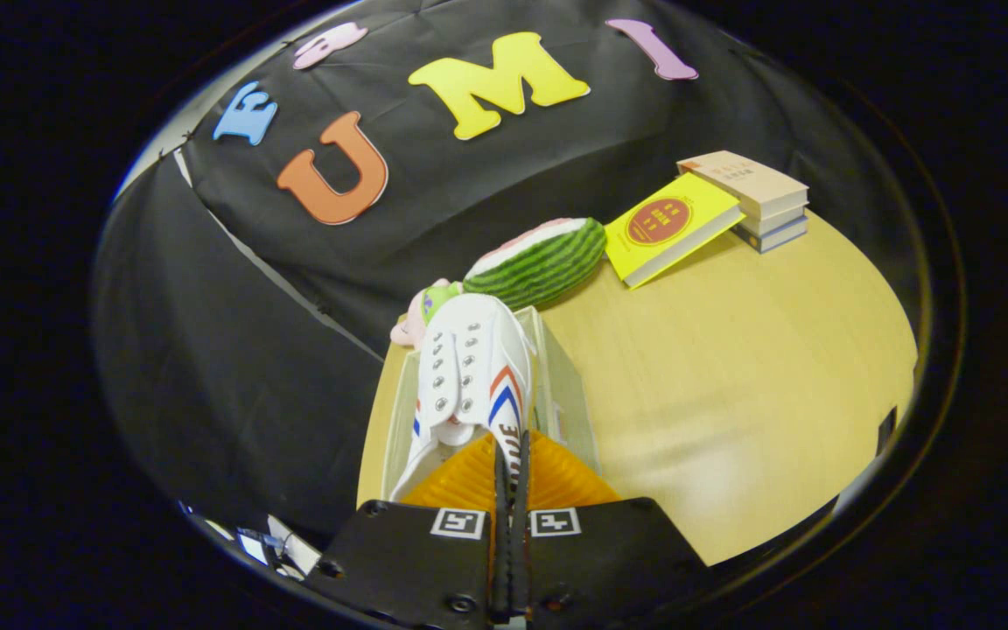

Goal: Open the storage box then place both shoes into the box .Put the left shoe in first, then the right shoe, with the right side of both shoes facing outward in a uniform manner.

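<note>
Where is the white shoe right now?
In the gripper view, the white shoe is pinched between the closed jaws of the gripper, held over the open storage box on the wooden table, with a watermelon toy just beyond.

Watermelon plush [543, 259], yellow book [670, 227] leaning on stacked books [753, 199] — wooden table [731, 385]

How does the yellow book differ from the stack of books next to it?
The yellow book is bright yellow with a red round mark; the stack is beige and grey. The yellow book is a single one, tilted, its far edge leaning on the stack; the stack lies flat, several books high. Both rest on the wooden table, beyond the gripper, which pinches a white shoe.
</note>
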